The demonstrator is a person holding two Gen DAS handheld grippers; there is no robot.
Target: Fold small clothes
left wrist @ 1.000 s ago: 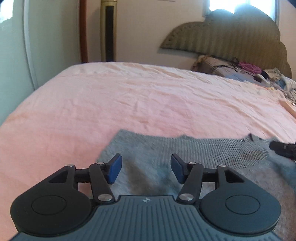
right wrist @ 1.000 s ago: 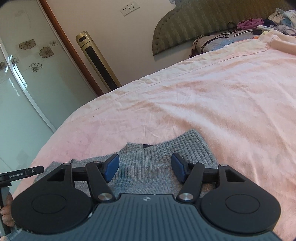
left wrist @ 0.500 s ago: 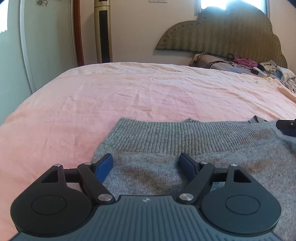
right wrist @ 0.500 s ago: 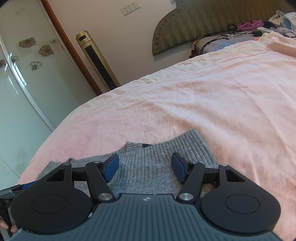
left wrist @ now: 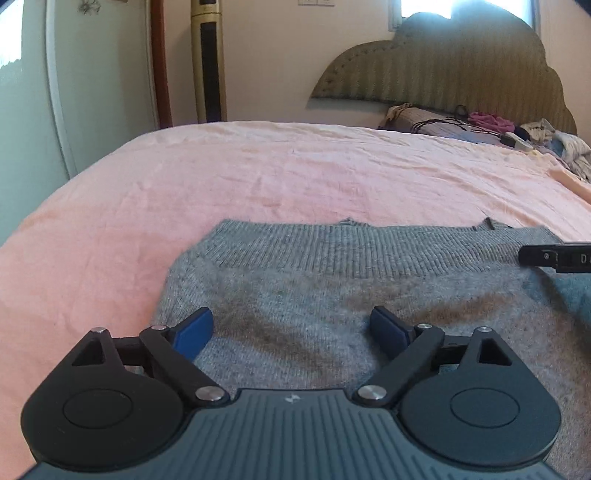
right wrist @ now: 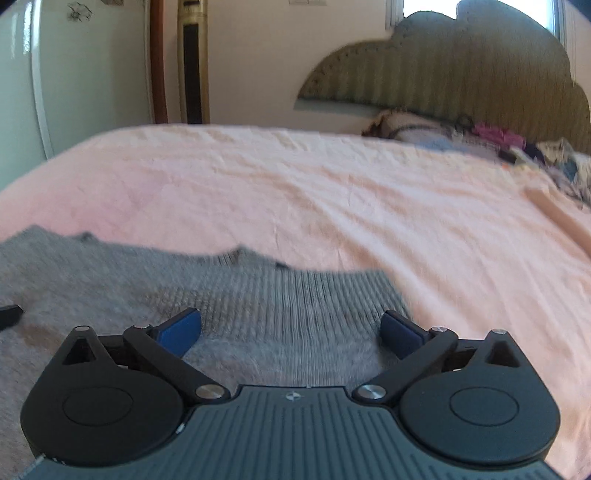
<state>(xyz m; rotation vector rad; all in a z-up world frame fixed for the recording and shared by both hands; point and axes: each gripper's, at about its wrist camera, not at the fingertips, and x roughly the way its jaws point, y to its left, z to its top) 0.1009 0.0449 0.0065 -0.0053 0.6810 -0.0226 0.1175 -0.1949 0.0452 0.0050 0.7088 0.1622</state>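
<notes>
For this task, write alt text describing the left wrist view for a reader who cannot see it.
The open left gripper hovers over a grey knitted sweater lying flat on a pink bedsheet, nothing between its blue pads. A padded headboard and piled clothes sit behind.

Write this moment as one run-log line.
left claw: open, opening | right claw: open, opening | grey sweater: flat on pink bedsheet, ungripped

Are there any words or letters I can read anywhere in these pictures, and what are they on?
"D": white letter on the black bar of the right gripper, cut off at the picture's edge.
Small white emblem, no letters, on the left gripper's body.
Nothing readable on the grey sweater or the wall sockets.
</notes>
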